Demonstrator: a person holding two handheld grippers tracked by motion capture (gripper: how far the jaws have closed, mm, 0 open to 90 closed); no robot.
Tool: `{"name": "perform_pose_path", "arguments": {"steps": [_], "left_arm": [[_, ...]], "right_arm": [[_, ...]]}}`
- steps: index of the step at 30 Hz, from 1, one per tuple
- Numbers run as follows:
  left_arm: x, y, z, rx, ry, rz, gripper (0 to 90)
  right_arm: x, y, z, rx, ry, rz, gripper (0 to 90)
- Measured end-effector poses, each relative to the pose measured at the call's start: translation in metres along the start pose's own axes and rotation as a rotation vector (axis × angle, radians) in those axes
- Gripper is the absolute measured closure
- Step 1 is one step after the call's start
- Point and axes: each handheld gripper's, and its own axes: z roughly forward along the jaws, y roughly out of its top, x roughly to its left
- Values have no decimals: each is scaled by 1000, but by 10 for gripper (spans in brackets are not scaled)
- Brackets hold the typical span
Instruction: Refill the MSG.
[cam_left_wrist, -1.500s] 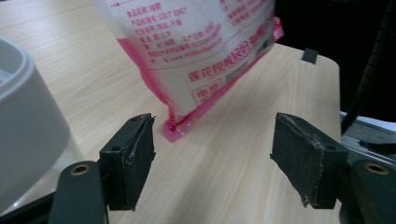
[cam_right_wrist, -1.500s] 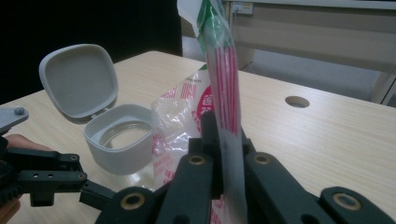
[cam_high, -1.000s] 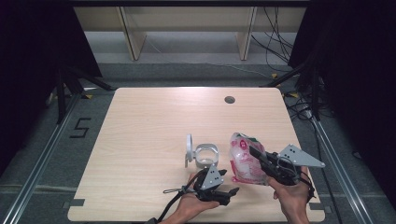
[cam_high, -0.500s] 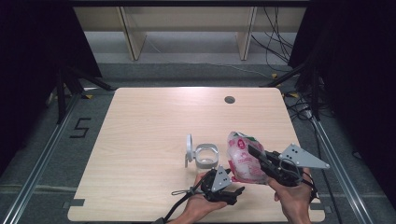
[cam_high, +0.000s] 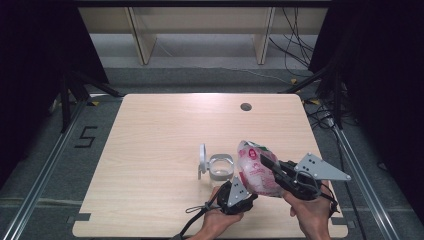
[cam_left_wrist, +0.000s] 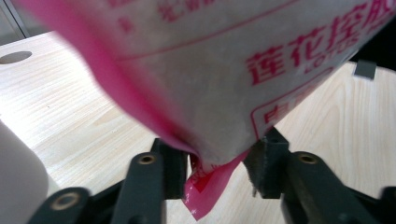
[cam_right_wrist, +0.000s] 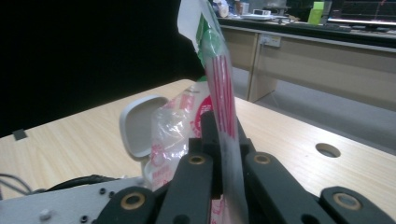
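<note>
Left gripper (cam_high: 239, 191) fingers just closed in, narrow around bottom corner of pink-printed plastic bag (cam_high: 256, 169); contact uncertain. Right gripper (cam_high: 280, 170) fingers clamped bag's top. Two-handed hold nearly set beside open container (cam_high: 220, 166) on bench (cam_high: 150, 150).

Bag (cam_high: 256, 172) between both grippers near the table's (cam_high: 150, 150) front edge, open jar (cam_high: 220, 166) just left.

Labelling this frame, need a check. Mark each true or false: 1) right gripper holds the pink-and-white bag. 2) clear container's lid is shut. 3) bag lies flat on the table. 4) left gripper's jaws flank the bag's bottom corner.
1) True: the right gripper is clamped on the bag.
2) False: the clear container is open, its lid standing upright.
3) False: it is held above the table.
4) True: the left gripper has just been closing around that corner.
</note>
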Motion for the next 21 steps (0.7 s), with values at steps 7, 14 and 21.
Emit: {"name": "perform_pose_path", "arguments": {"steps": [7,14,21], "left_arm": [[-6,-1,3,-26,-37,-89,689],[-11,-2,5,-71,-19,-132,715],[-13,-3,6,-102,46,-147,727]], "right_arm": [[-5,2,5,8,-1,24,900],[-11,8,14,11,-3,26,900],[-8,15,26,20,8,22,900]]}}
